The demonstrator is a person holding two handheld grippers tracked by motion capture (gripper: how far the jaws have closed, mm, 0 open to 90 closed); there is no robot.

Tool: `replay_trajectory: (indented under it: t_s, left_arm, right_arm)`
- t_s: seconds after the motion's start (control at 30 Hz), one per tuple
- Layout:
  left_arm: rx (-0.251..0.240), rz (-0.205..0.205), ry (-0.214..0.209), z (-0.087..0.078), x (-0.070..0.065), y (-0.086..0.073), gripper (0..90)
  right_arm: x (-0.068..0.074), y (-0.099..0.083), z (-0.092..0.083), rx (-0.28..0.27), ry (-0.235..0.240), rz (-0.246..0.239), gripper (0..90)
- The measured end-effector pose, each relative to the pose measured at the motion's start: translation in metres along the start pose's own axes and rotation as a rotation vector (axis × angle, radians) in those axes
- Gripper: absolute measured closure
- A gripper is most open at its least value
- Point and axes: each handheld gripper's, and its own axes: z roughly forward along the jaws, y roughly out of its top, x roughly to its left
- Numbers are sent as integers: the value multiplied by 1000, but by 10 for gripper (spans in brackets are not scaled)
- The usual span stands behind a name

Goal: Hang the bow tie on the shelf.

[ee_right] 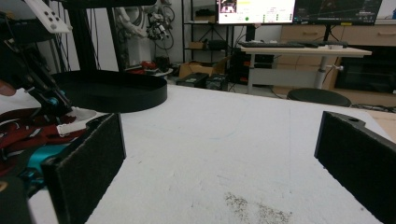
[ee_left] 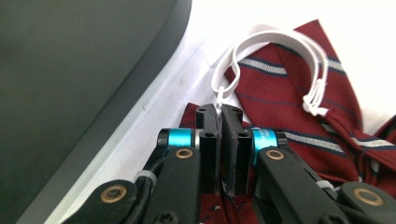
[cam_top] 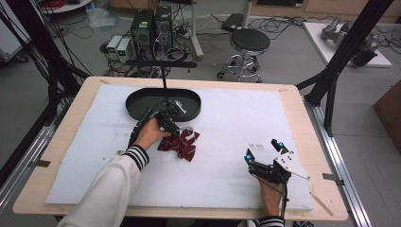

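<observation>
A dark red striped bow tie (cam_top: 182, 146) with a white elastic strap (ee_left: 261, 39) lies on the white foam mat, just in front of the black oval tray (cam_top: 142, 101). My left gripper (cam_top: 176, 130) is down at the tie's near-tray edge. In the left gripper view its jaws (ee_left: 219, 112) are shut on the white strap, with the tie (ee_left: 289, 93) beyond and the tray (ee_left: 70, 70) to the left. My right gripper (cam_top: 262, 150) rests on the mat at the front right, open, nothing between its pads (ee_right: 88, 163). The right gripper view has the tray (ee_right: 116, 91) and the tie (ee_right: 23, 133) at its left.
A small metallic item (cam_top: 180, 106) lies in the tray, and a black T-shaped stand (cam_top: 164, 75) rises from it. The foam mat (cam_top: 227, 113) covers a wooden table (cam_top: 293, 94). Behind the table are a stool (cam_top: 249, 42), computers (cam_top: 151, 26) and cables.
</observation>
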Motion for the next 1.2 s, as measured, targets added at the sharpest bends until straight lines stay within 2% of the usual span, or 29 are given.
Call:
replay_trajectory:
  t_s: [0.1,0.13,0.17,0.3,0.47,0.57,0.6,0.7,0.73,0.87,0.9,0.93,0.97,1.0,1.1,1.13,1.17,1.2]
  left_arm:
    - [-59,4,0,-11,4,-2,857]
    - [-59,4,0,-11,4,-2,857]
    - [-96,-2,-3,-17,6,-4,857]
    - [-134,-17,11,-24,10,-7,858]
    - [-210,-37,20,-35,18,-11,858]
    - [-297,-52,59,-47,21,-14,858]
    - [-297,-52,59,-47,21,-14,858]
    - [-366,-44,94,-63,24,-14,858]
    - [-366,-44,94,-63,24,-14,858]
    - [-429,-50,114,-78,26,-12,858]
    - [-468,-62,119,-85,28,-12,858]
    - [-468,-62,119,-85,28,-12,858]
    - [-500,-71,132,-91,31,-12,858]
    - [-500,-71,132,-91,31,-12,858]
    - [-545,-83,156,-101,35,-13,858]
    - [-575,-95,166,-105,37,-15,858]
    - [-575,-95,166,-105,37,-15,858]
    - [-592,-99,185,-108,38,-16,859]
  right_arm:
    - [0,0,0,0,0,0,8]
    - [0,0,0,0,0,0,8]
    - [0,0,0,-1,-1,-1,8]
    - [0,0,0,-1,0,-4,8]
    - [0,0,0,0,-1,-3,8]
    - [0,0,0,0,-1,-3,8]
    - [0,0,0,0,-1,-3,8]
    - [0,0,0,-1,-1,-4,8]
    - [0,0,0,0,-1,-2,8]
    - [1,0,0,2,-2,-2,8]
    - [1,0,0,1,-3,-1,8]
    - [1,0,0,1,-3,-1,8]
    - [1,0,0,1,-3,0,8]
    - [1,0,0,1,-3,0,8]
    - [1,0,0,1,-4,-1,8]
    - [1,0,0,1,-3,0,8]
    - [1,0,0,1,-3,0,8]
    - [1,0,0,-1,-4,0,8]
